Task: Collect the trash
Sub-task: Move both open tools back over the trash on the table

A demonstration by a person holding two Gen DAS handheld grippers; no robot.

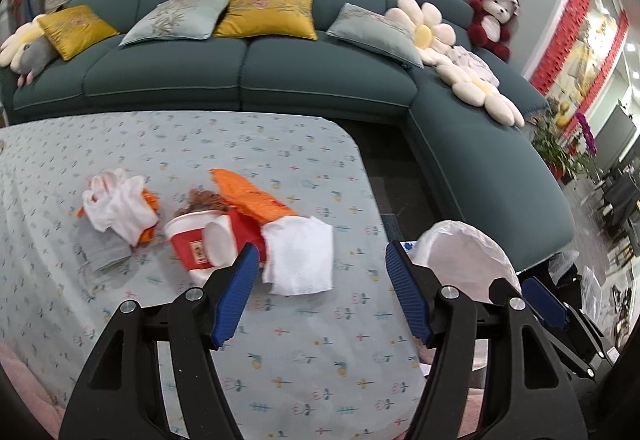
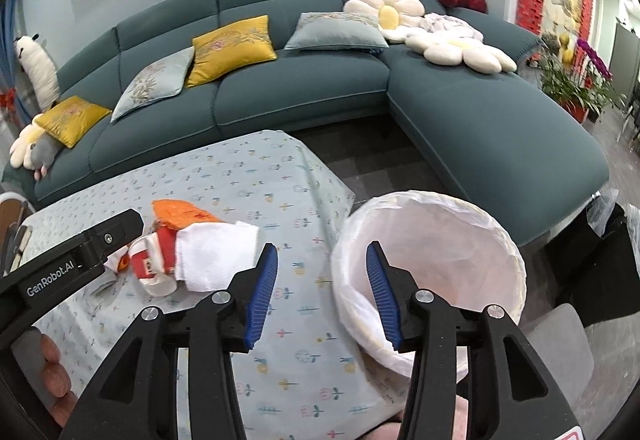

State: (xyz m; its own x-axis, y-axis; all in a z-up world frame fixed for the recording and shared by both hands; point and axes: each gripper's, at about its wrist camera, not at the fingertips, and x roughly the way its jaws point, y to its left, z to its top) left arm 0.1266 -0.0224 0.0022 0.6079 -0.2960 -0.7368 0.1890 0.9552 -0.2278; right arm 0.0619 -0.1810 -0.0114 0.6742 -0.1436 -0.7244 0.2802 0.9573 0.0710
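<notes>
Two open grippers hang over a table (image 1: 120, 143) draped in a pale blue cloth printed with small flowers, set before a dark teal corner sofa (image 1: 280, 79) that carries yellow and grey cushions, daisy-shaped pillows and a red plush bear (image 1: 492, 19). The trash lies in a loose heap toward the table's far right part: a red and white paper cup (image 1: 196, 244) on its side, with a white lid (image 1: 219, 243) against its mouth, a crumpled white napkin (image 1: 298, 260) touching it on the right, an orange wrapper (image 1: 248, 199) behind, and a bundle of white tissue (image 1: 116, 207) on a grey scrap to the left. Left gripper (image 1: 320, 296) has its blue-padded jaws spread wide with nothing between them, just short of the napkin. Right gripper (image 2: 320, 296) is likewise spread and empty, above the table's right edge. Beside that edge stands a round bin lined with a white bag (image 2: 432, 240), its rim close to the cloth.
</notes>
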